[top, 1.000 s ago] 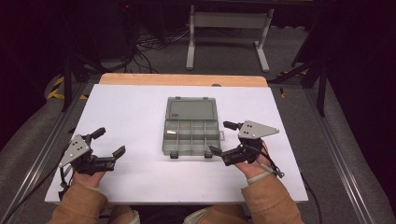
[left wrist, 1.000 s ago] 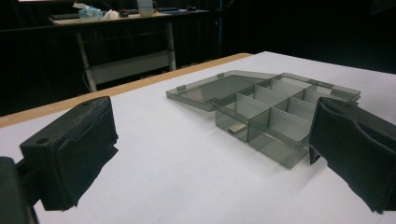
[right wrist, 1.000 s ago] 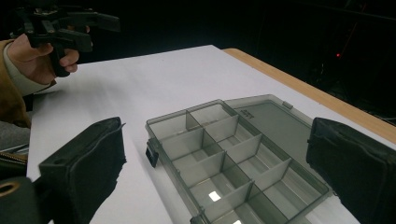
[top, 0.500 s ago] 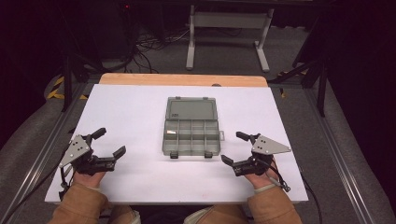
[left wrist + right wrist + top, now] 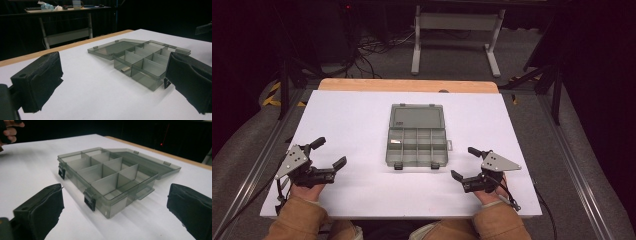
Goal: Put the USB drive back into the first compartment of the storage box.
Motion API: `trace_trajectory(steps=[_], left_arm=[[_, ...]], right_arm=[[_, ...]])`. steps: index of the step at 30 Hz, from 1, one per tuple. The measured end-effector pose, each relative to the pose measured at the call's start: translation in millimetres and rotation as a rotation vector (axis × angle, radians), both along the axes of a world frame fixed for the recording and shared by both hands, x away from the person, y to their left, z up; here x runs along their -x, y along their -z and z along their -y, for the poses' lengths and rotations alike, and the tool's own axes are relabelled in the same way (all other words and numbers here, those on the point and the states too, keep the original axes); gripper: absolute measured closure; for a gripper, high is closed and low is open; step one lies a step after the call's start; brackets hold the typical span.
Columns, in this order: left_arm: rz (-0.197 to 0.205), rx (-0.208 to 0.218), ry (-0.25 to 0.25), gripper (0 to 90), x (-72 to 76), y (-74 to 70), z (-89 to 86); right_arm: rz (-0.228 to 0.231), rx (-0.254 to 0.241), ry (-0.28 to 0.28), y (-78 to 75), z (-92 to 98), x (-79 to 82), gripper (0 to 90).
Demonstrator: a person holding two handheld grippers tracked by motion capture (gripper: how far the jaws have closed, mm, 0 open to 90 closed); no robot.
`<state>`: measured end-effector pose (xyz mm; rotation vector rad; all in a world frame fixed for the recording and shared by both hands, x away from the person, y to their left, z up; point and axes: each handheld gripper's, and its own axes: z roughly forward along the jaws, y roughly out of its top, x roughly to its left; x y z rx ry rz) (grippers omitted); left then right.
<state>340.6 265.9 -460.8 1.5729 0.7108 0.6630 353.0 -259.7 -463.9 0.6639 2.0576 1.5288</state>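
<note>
White surface [image 5: 352,120] holds open compartment box [image 5: 417,145] centred; left hand-held gripper [image 5: 328,154], right hand-held gripper [image 5: 465,162] flank it, jaws apart, empty, likely poised to reach in.

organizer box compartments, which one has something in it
The far-left compartment of the organizer box, in the row nearest the open lid. It holds a small pale piece; the other compartments look empty.

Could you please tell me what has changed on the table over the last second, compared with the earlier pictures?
The right gripper has drawn back from beside the compartment box, toward the person and outward, and now sits apart from it near the table's front edge. Its jaws are open and hold nothing. The left gripper stayed in place, also open and empty. The box did not move; its lid lies open as before.
</note>
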Motion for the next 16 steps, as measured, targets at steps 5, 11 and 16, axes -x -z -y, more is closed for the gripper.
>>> trace_trajectory(steps=[5, 11, 16], left_arm=[[0.000, 0.007, 0.002, 1.7, -0.6, 0.9, -0.7], [-0.018, 0.041, 0.000, 1.6, 2.3, 5.0, -3.6], [-0.027, 0.053, -0.002, 1.4, 3.1, 7.7, -7.4]], right_arm=[[-0.003, -0.035, 0.015, -1.3, 4.2, 0.2, 1.1], [0.000, -0.041, 0.025, -4.5, 6.1, 1.7, 1.1], [0.004, -0.038, 0.025, -5.7, 6.6, 2.3, 1.1]])
